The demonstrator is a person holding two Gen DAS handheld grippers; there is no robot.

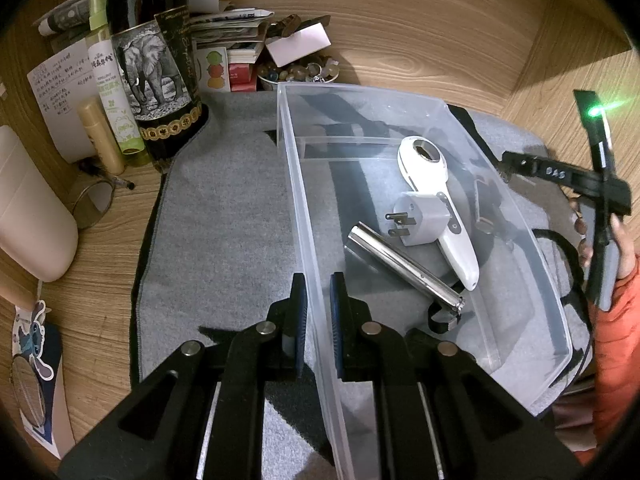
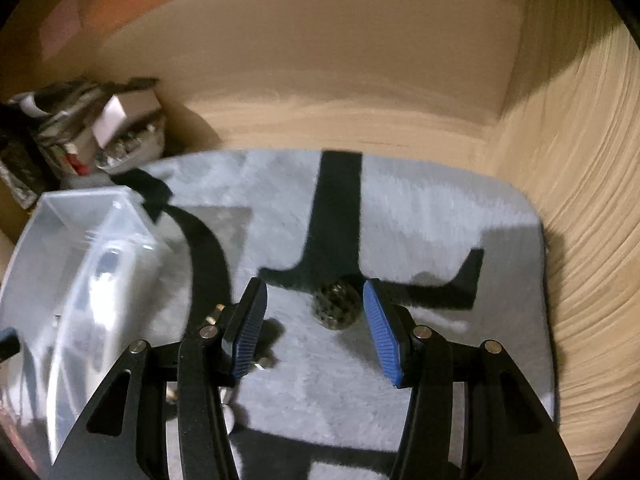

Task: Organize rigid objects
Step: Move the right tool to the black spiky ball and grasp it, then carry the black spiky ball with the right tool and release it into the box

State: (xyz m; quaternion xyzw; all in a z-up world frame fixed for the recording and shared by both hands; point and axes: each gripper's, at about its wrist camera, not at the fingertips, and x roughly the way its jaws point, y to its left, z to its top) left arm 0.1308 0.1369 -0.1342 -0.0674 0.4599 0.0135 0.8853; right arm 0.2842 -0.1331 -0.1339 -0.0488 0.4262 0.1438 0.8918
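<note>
**Clear bin gripped at its wall, small ball between open fingers**

A grey felt mat covers the wooden desk. On it stands the clear plastic bin, long, see-through, with a low divider near its far end. Inside lie a white handheld device with a dark hexagonal window in its head, a white plug adapter resting against it, and a shiny metal cylinder lying slantwise beside both.

The left gripper is clenched on the bin's near wall, one pad on each side.

Only the right wrist view, which is blurred, shows the small dark patterned ball on the mat, right of the bin. The right gripper stands released, its blue pads either side of the ball, not touching it.

Only the left view shows the bin's contents sharply, and the elephant-print bottle at the desk's back.
</note>
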